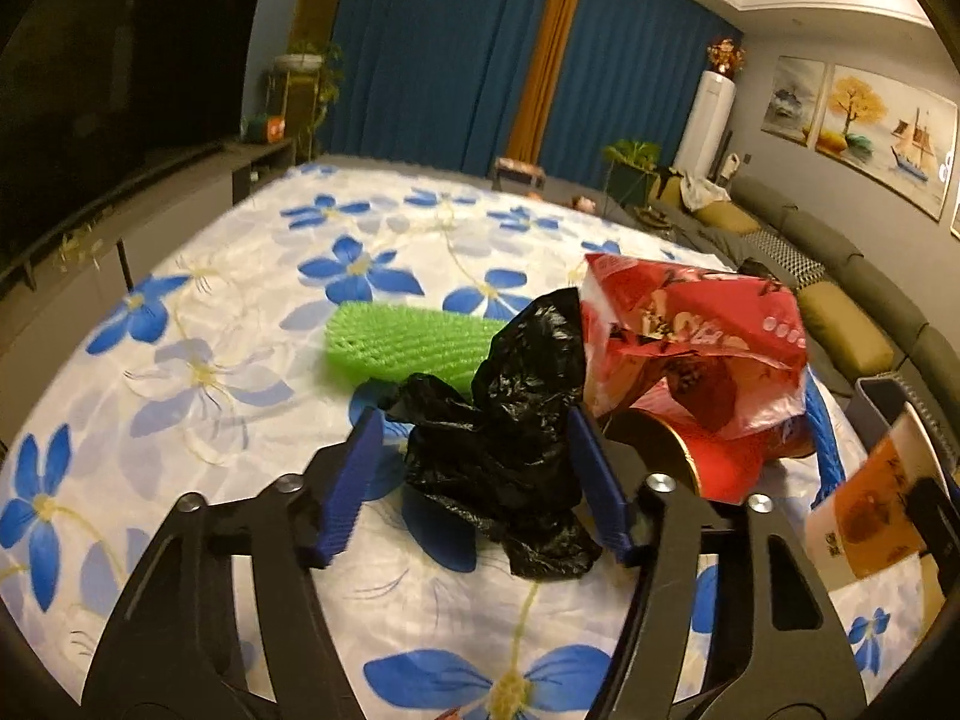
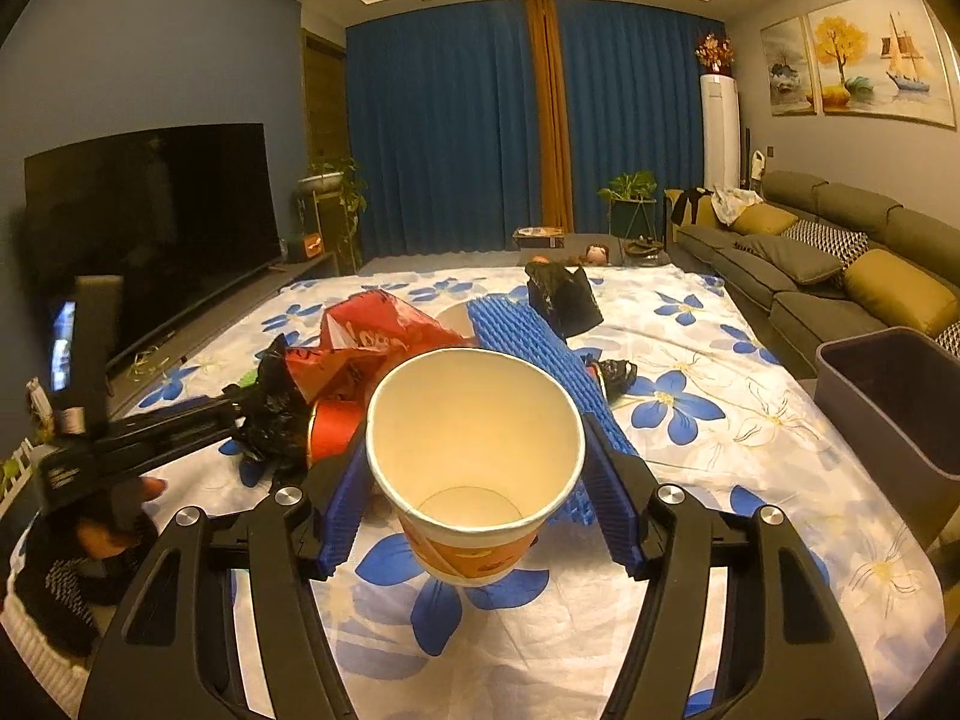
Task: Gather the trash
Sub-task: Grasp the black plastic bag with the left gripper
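Note:
A crumpled black plastic bag (image 1: 504, 438) lies on the flowered cloth between the blue pads of my left gripper (image 1: 473, 432). The right pad touches it, while a strip of cloth shows between the bag and the left pad, so the jaws stand open around it. My right gripper (image 2: 474, 444) is shut on an empty paper cup (image 2: 474, 438), held mouth towards the camera above the cloth. The same paper cup (image 1: 864, 516) shows at the right edge of the left wrist view. A red plastic bag (image 1: 690, 336) and a red can (image 1: 660, 450) lie just right of the black bag.
A green foam net (image 1: 402, 342) lies beyond the black bag, and a blue foam net (image 2: 528, 336) behind the cup. Another black bag (image 2: 564, 297) sits farther back. A grey bin (image 2: 888, 396) stands at the right edge of the cloth, a sofa (image 2: 840, 252) behind it. A television (image 2: 150, 228) stands left.

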`<action>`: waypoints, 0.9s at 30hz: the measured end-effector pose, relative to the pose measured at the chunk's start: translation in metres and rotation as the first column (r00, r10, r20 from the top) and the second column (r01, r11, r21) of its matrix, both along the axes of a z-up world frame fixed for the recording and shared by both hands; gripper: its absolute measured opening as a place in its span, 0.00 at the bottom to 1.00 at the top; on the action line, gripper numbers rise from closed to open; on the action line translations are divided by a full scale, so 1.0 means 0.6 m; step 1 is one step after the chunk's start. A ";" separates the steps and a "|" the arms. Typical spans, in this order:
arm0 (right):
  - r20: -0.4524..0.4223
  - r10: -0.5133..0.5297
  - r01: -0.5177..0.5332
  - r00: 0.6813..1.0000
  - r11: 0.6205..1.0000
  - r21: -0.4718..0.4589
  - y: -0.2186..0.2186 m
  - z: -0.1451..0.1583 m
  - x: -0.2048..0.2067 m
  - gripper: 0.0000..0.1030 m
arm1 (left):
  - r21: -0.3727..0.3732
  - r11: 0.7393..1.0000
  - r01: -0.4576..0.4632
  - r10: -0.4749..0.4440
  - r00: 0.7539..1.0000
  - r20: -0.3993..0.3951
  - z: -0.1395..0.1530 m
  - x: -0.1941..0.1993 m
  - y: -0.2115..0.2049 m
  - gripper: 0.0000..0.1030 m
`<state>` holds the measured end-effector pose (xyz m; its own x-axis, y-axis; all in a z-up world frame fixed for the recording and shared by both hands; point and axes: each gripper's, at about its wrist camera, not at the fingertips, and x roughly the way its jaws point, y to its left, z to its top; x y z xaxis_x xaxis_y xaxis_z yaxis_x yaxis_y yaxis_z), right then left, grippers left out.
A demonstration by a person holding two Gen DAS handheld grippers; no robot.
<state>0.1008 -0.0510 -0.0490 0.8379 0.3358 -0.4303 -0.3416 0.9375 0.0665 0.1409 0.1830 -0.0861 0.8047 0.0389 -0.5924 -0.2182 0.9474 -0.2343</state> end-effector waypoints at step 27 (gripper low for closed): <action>0.052 -0.028 0.029 0.998 0.999 -0.017 -0.028 0.022 -0.043 0.62 | -0.027 0.999 0.028 -0.024 0.991 0.134 0.068 -0.126 -0.021 0.02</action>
<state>0.0749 -0.0675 -0.0357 0.8681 0.3044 -0.3920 -0.3174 0.9477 0.0331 0.0655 0.1703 -0.0450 0.8772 0.0011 -0.4801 -0.1582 0.9448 -0.2869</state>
